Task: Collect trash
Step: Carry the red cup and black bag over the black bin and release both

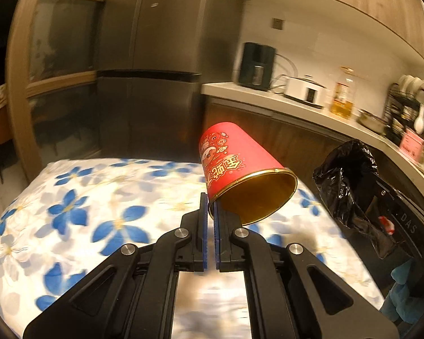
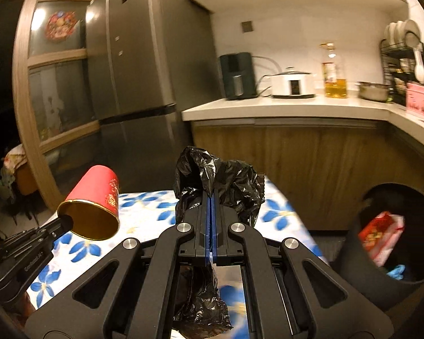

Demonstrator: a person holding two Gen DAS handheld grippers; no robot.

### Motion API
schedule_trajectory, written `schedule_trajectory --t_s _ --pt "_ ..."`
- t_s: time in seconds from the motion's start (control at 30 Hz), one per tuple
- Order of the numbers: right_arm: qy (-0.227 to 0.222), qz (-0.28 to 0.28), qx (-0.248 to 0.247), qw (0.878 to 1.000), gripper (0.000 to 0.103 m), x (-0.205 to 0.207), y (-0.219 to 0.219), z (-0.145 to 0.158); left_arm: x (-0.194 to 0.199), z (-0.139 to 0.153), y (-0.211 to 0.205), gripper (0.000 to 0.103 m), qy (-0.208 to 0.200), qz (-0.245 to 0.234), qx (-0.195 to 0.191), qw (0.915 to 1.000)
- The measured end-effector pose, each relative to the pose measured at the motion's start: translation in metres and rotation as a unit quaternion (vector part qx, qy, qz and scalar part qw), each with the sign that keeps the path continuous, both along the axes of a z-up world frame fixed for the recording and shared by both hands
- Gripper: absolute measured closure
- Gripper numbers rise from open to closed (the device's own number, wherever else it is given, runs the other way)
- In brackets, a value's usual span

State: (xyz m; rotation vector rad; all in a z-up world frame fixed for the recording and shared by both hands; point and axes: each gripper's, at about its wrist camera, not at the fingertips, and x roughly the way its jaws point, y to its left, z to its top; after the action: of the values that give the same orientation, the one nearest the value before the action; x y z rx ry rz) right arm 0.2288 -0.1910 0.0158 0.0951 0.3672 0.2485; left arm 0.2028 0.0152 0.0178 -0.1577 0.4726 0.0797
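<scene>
Cup (image 1: 241, 171) first: the red paper one hangs tipped over the flowered table (image 1: 79, 197), its rim pinched in the left gripper (image 1: 209, 207); rightward, the right gripper (image 2: 211, 197) clamps a black trash bag (image 2: 220, 178), and the bin (image 2: 353, 257) already holds wrappers, so both still need dropping in

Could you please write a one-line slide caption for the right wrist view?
Right hand-held gripper clamps a black trash bag over the floral table, beside the left's red paper cup.
</scene>
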Motion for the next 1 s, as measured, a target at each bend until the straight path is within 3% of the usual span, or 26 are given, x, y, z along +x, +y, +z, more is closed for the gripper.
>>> schedule_trajectory --t_s 0.27,0.6,1.0 --pt "-0.012 -0.068 0.002 0.998 0.102 -0.016 -0.084 0.007 0.013 0.005 -0.085 0.100 -0.007 -0.083 0.001 0.9965" --pt "-0.016 -0.172 -0.002 0.985 0.102 -0.039 -0.196 0.007 0.030 0.009 -0.208 0.100 -0.013 -0.191 0.010 0.9814" --pt "-0.002 -0.212 -0.005 0.977 0.102 -0.043 -0.255 -0.004 0.041 -0.007 -0.284 0.100 -0.001 -0.246 0.028 0.9688"
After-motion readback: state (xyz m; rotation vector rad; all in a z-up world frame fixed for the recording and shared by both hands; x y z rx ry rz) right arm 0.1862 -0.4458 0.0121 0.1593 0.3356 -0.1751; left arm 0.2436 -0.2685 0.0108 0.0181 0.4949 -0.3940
